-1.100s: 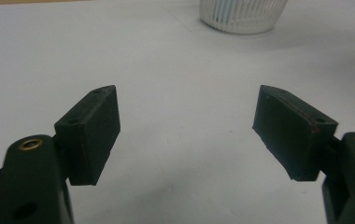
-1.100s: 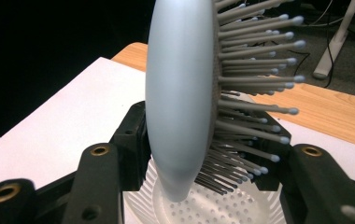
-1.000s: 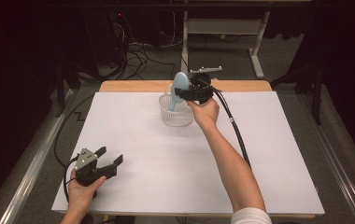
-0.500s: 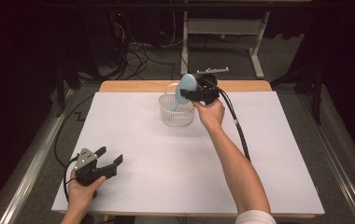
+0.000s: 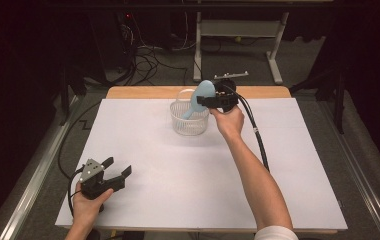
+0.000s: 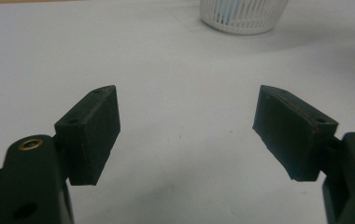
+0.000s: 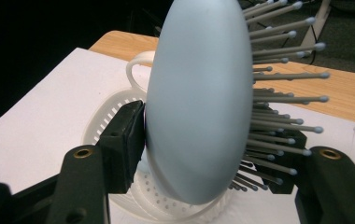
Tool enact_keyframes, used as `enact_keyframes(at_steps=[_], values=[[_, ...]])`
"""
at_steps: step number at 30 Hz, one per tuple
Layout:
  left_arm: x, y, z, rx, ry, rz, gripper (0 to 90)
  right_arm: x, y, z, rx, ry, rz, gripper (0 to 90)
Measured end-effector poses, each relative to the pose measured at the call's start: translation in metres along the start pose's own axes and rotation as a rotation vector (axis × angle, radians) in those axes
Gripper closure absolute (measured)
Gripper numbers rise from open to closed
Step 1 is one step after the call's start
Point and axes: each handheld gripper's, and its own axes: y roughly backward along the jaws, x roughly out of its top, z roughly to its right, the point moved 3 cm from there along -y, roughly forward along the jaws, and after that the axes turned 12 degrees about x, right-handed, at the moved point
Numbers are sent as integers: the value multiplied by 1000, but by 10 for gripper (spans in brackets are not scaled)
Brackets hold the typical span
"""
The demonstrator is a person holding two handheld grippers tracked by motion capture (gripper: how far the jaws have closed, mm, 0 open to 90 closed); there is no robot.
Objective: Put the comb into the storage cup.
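A light blue hairbrush point(image 5: 200, 97) point(image 7: 199, 98) hangs tilted over a white slotted basket point(image 5: 189, 119) point(image 7: 119, 107) at the far middle of the table. My right gripper point(image 5: 213, 98) point(image 7: 210, 154) is shut on the brush's head, one jaw on its smooth back, the other among its bristles point(image 7: 278, 93). The handle end points down into the basket. My left gripper point(image 5: 115, 172) point(image 6: 185, 135) rests open near the table's front left edge, nothing between its fingers point(image 6: 91, 135).
A white sheet point(image 5: 178, 170) covers the table, with a wooden strip point(image 5: 143, 92) showing at the far edge. The basket's base point(image 6: 243, 16) shows at the top of the left gripper view. Cables and a metal stand point(image 5: 238, 30) lie on the floor beyond.
My right gripper has lifted the hairbrush slightly and tilted it to the right above the basket. The left gripper has stayed in place.
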Motion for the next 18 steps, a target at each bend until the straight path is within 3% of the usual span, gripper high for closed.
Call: enact_keyframes(at_steps=[18], values=[[0, 0, 0, 1, 1, 3, 236, -5, 2, 7, -12, -3, -22, 378]])
